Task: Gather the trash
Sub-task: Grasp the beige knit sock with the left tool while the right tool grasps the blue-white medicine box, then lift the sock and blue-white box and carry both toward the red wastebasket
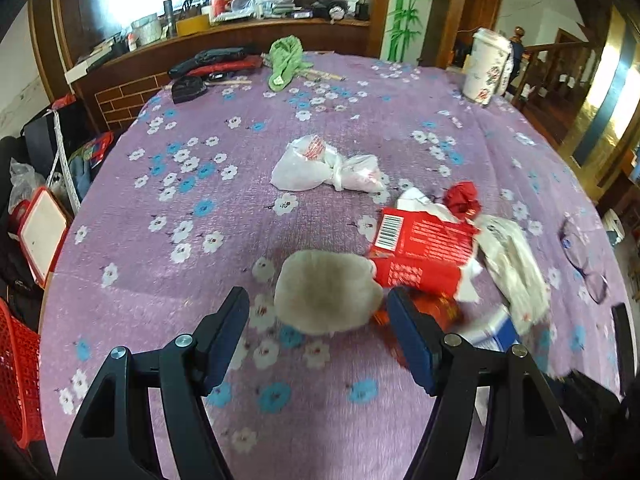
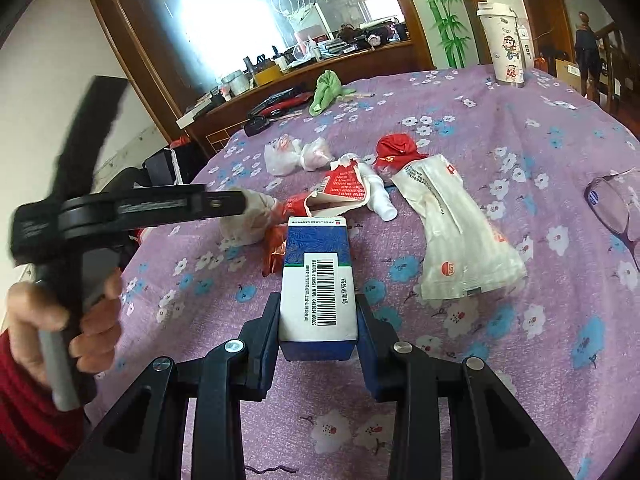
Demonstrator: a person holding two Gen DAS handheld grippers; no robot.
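Note:
My left gripper is open, its fingers on either side of a crumpled grey-white tissue wad on the purple flowered tablecloth. The wad also shows in the right wrist view. My right gripper is shut on a blue and white medicine box with a barcode on top. Around them lie a torn red box, a red crumpled wrapper, a white plastic bag and a white printed pouch.
A white lidded cup stands at the far table edge. A green cloth and black items lie at the back. Glasses lie at the right. A red basket stands off the table's left edge.

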